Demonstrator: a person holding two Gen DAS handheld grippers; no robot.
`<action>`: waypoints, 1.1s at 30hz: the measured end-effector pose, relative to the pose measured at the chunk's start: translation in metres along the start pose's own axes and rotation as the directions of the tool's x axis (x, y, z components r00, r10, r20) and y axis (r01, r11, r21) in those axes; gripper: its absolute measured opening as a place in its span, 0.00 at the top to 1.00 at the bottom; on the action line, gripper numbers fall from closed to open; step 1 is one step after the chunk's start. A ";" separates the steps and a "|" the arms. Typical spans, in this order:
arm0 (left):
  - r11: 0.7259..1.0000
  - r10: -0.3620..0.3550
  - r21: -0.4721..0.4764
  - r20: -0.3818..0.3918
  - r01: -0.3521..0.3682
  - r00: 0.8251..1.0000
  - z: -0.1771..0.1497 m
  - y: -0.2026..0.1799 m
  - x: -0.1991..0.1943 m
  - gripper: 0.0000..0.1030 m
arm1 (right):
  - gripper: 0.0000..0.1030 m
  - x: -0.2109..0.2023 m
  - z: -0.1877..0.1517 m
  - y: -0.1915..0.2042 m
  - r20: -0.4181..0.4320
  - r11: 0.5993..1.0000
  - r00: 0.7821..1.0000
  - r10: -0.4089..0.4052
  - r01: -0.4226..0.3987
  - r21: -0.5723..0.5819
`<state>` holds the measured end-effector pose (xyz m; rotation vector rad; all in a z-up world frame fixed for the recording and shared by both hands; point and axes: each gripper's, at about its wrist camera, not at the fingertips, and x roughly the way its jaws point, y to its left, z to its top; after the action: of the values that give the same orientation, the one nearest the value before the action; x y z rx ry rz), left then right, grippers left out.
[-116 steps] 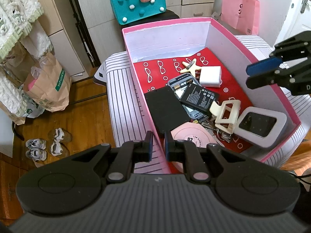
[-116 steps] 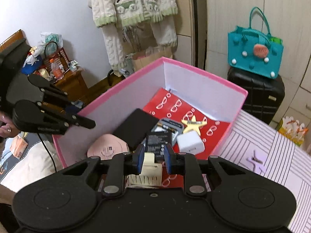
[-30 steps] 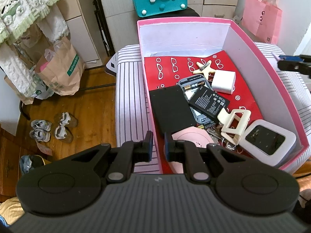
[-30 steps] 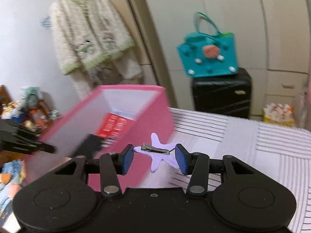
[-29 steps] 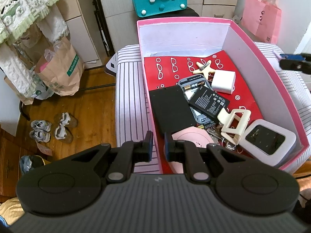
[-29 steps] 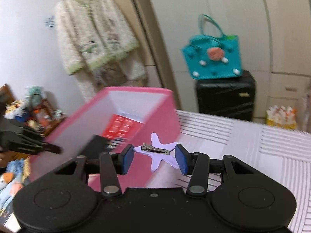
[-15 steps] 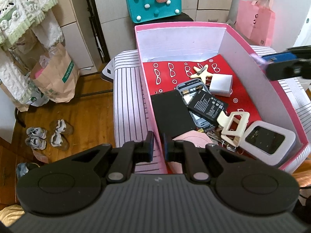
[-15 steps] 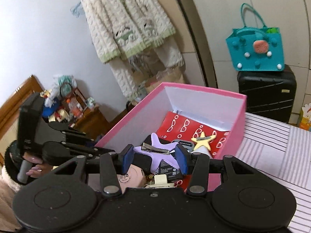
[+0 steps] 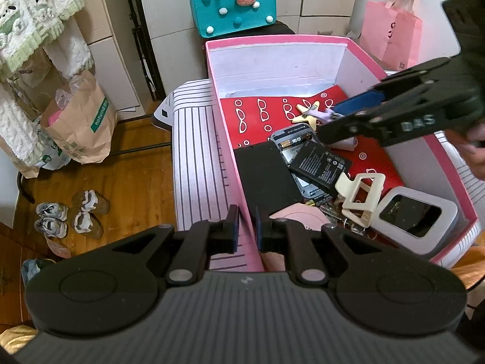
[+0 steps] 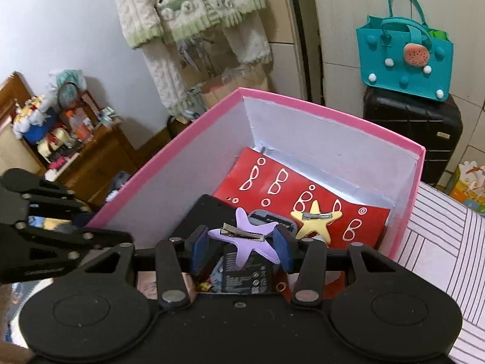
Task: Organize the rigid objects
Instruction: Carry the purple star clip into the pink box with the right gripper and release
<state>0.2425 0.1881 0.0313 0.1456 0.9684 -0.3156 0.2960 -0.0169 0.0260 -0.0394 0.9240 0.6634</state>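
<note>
Gripping the purple star clip (image 10: 249,240) in my right gripper (image 10: 241,250), left gripper (image 9: 245,230) clamping the pink box (image 9: 274,41) wall, I should lower before releasing beside the yellow star (image 10: 315,219) at two o'clock.

Black hand-held gripper (image 10: 241,250), blue pads (image 10: 200,250), silver screws.

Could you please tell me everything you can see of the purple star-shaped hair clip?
The purple star hair clip is a flat, five-armed lilac star, seemingly of smooth plastic, with a silver metal alligator clip fixed across its upper face. It is held between the blue pads of the right tongs, gripped at opposite arm tips, lying roughly flat. It hangs over the inside of the pink box, above the jumbled items, near a yellow star clip lying on the red lining.
</note>
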 end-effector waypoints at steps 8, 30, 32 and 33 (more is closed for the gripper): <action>1.000 0.000 0.002 -0.004 0.000 1.000 0.001 0.000 0.000 0.90 | 0.44 -0.019 0.000 -0.010 0.051 0.998 0.999 0.001 -0.004 0.061; 0.997 0.032 -0.074 -0.024 -0.034 0.999 -0.009 -0.007 -0.018 0.89 | 0.38 -0.084 -0.044 0.020 0.103 0.986 0.984 -0.147 0.154 -0.068; 0.996 0.060 -0.072 -0.020 -0.061 0.998 -0.012 -0.010 -0.026 0.89 | 0.37 -0.088 -0.048 0.019 0.111 0.982 0.979 -0.169 0.177 -0.066; 0.995 0.064 -0.077 -0.019 -0.065 0.998 -0.013 -0.010 -0.029 0.89 | 0.36 -0.091 -0.051 0.016 0.109 0.983 0.979 -0.171 0.177 -0.054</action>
<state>0.2138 0.1880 0.0487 0.1083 0.9891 -0.2175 0.2122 -0.0659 0.0668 -0.1399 0.7887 0.5268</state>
